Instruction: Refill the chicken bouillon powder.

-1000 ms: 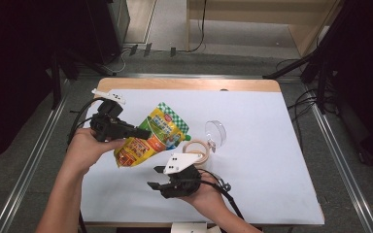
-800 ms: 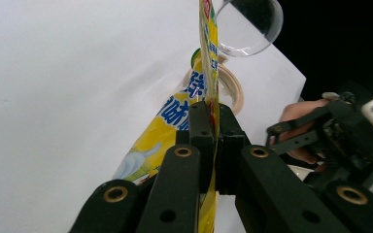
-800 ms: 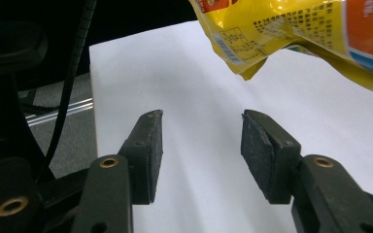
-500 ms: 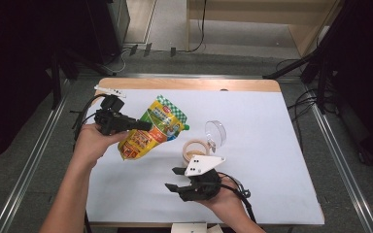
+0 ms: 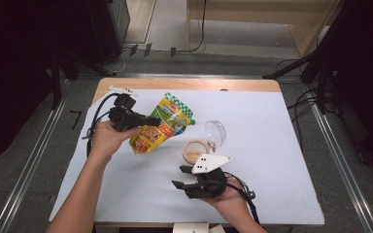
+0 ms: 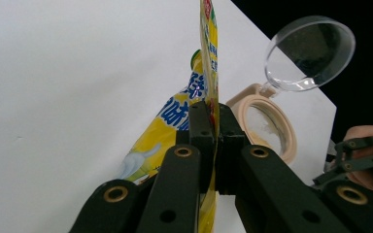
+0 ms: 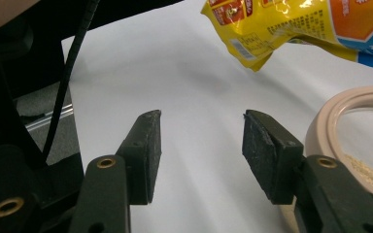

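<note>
Snack pouch: clamped edge-on in left tool, long axis slanting down toward beige container. Right tool: half-open, empty, just beside container.

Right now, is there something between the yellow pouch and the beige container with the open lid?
Nothing visible. The left gripper holds the yellow pouch above the white table cover, and the beige container sits just beside it, lid open.

The left gripper stood clamped tight, forearm stretched forward — the right gripper lay low, jaws parted.
</note>
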The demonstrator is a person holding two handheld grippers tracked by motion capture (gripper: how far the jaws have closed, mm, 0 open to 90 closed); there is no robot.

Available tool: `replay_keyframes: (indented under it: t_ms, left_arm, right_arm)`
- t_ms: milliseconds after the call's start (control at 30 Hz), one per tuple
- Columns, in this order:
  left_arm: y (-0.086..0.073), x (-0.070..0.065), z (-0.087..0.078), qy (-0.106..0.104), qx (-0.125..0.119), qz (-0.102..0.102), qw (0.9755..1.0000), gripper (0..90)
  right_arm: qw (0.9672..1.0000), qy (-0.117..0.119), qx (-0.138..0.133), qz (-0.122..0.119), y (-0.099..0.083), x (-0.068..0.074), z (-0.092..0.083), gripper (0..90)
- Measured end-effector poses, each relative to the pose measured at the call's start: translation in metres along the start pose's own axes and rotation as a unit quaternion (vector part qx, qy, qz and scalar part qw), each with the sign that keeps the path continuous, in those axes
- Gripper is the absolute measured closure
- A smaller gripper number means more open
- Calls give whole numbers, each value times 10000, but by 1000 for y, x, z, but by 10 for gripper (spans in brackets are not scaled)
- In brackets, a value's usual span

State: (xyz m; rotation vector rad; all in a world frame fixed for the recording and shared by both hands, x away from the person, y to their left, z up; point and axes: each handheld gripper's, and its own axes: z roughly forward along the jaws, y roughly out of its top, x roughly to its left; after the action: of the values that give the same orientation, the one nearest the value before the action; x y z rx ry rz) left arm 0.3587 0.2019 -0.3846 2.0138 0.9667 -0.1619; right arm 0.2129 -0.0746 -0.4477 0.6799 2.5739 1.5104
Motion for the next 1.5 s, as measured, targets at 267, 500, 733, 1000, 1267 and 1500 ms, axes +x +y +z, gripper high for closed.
replay_keyframes:
  t_ms: [267,500,733,1000,1267,1500]
  left_arm:
    - [-7,10,10,30,70,-95,9999,897]
    - [-9,11,7,11,30,-97,9999,897]
    - [-14,12,2,-20,48,-77,10000,895]
    - [-24,13,-11,-29,50,-86,9999,892]
    - [-37,18,-28,79,-32,-160,9998,880]
    - [-48,19,-37,64,-120,-166,9998,875]
  right_arm:
    - [10000,17,19,32,0,-1,2,502]
    - [10000,-7,33,5,-1,-2,2,502]
    - [10000,-30,42,25,-2,-1,2,502]
    - [10000,-30,30,5,-1,-1,2,502]
    - [10000,-56,-1,12,1,-3,-1,502]
    - [9999,-98,-39,-29,3,-5,-2,502]
